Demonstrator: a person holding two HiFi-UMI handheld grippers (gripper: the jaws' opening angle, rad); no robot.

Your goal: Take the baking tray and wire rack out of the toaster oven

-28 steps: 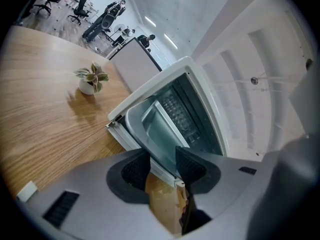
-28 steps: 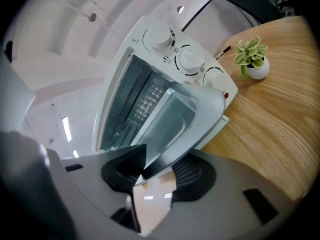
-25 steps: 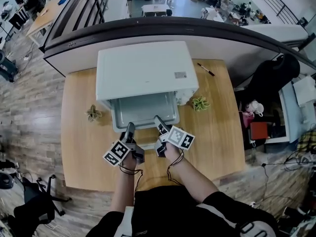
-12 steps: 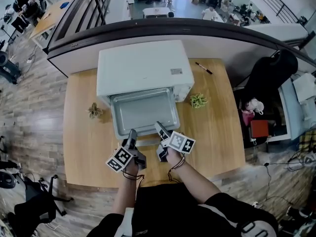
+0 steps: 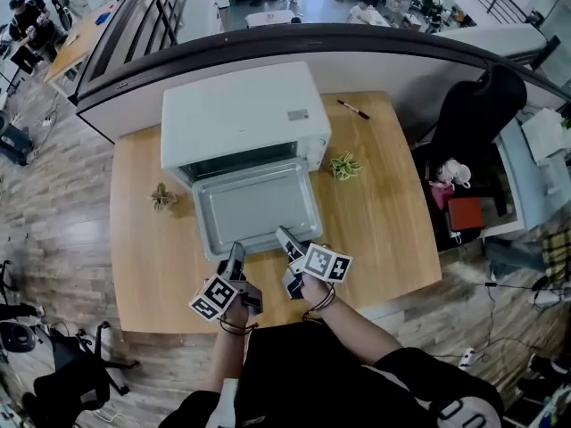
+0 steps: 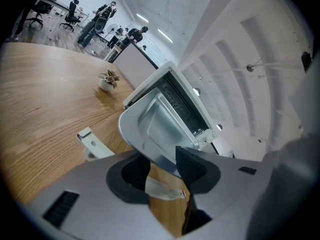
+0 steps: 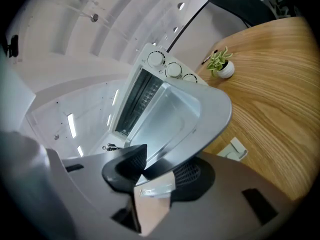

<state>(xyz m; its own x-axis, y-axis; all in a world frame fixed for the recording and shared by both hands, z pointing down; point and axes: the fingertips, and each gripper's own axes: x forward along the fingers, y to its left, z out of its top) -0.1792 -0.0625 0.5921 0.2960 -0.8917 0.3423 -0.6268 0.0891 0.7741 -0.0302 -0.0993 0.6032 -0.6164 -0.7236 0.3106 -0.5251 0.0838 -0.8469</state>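
Note:
The white toaster oven (image 5: pixel 239 119) stands at the back of the wooden table (image 5: pixel 384 230). The silver baking tray (image 5: pixel 254 208) is drawn most of the way out of the oven's mouth, toward me. My left gripper (image 5: pixel 235 255) is shut on the tray's near rim at its left part, and the pads pinch the tray (image 6: pixel 157 119) edge in the left gripper (image 6: pixel 162 164) view. My right gripper (image 5: pixel 284 239) is shut on the same rim further right, its jaws (image 7: pixel 157 166) clamping the tray (image 7: pixel 185 114). Wire bars (image 6: pixel 186 108) show in the dark oven mouth.
Two small potted plants sit on either side of the oven, one on the left (image 5: pixel 163 197) and one on the right (image 5: pixel 344 166). A pen (image 5: pixel 353 109) lies at the back right. A black chair (image 5: pixel 473 114) stands past the table's right edge. A white bracket-like piece (image 7: pixel 235 148) lies under the tray's corner.
The baking tray has slid further out of the oven toward me. Both grippers have drawn back with it along the table, still gripping its near rim.

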